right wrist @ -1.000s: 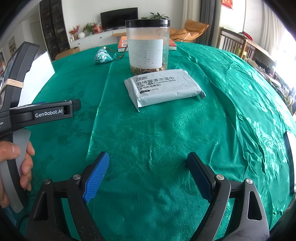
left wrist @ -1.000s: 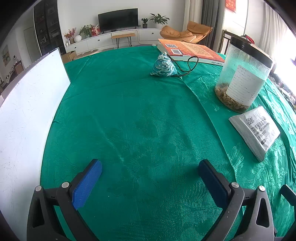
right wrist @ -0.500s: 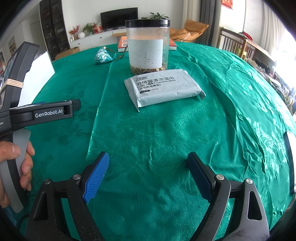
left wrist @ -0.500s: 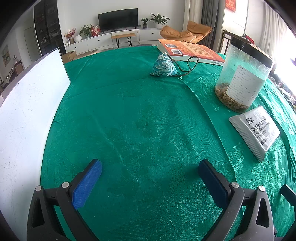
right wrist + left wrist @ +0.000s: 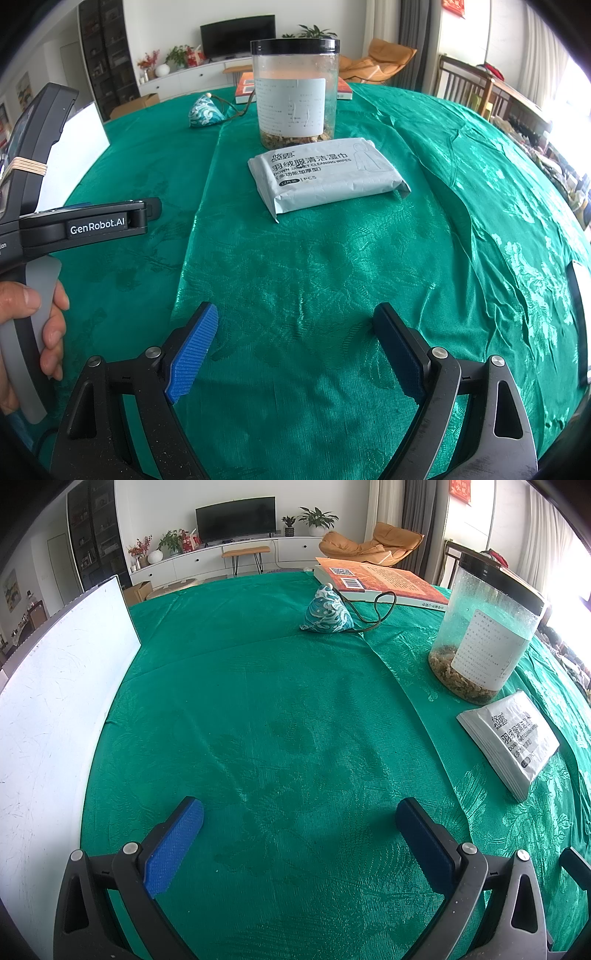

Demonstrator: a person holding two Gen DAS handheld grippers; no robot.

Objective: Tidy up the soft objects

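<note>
A soft grey pack of cleaning wipes (image 5: 327,175) lies flat on the green tablecloth, straight ahead of my right gripper (image 5: 295,325); it also shows at the right of the left wrist view (image 5: 511,740). A small blue-and-white patterned cloth pouch (image 5: 327,613) with a dark cord sits far ahead of my left gripper (image 5: 299,818); it also shows in the right wrist view (image 5: 205,112). Both grippers are open and empty, low over the cloth. The left gripper's body (image 5: 85,225) shows at the left of the right wrist view, held by a hand.
A clear plastic jar (image 5: 484,635) with a black lid stands behind the wipes, also in the right wrist view (image 5: 295,92). An orange book (image 5: 380,581) lies at the far side. A white board (image 5: 55,709) stands along the table's left edge.
</note>
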